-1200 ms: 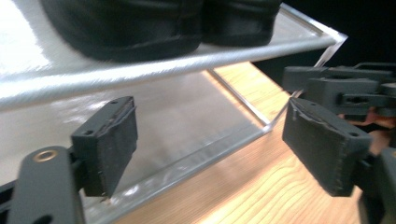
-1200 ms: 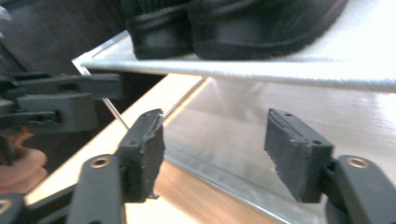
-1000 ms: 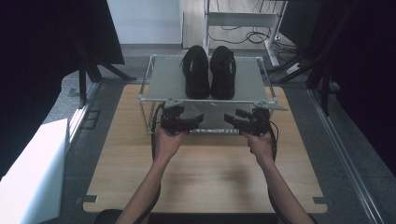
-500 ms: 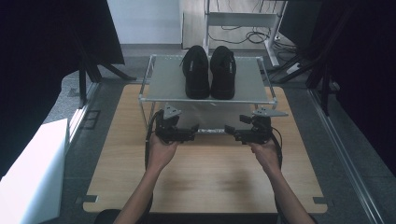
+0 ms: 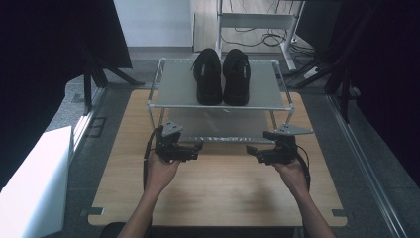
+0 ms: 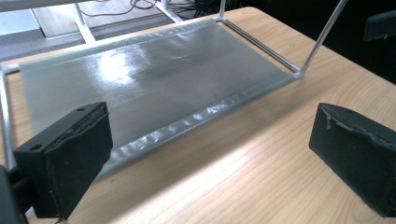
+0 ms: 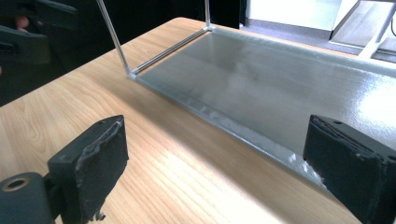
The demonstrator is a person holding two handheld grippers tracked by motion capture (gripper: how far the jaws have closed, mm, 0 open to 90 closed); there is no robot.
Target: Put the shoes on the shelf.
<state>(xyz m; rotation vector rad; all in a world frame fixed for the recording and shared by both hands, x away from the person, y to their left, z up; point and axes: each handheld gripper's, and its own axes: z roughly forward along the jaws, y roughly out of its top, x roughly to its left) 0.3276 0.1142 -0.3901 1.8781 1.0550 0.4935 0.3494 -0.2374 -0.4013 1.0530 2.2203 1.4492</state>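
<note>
Wooden table [image 5: 218, 183] carries a two-tier metal rack [image 5: 173, 91], black shoes [image 5: 221, 77] paired on its top shelf at 12 o'clock. Left gripper [image 5: 197, 150] and right gripper [image 5: 251, 152] hover near the rack's front edge, facing each other. Both jaw sets have just been opening, now wide apart, nothing between them.

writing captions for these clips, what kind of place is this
Probably a lab or recording workspace, not a home: a wooden table carries a small two-tier metal shoe rack with a pair of black shoes, dark screens stand at the sides, and loose cables run under a desk behind.
</note>
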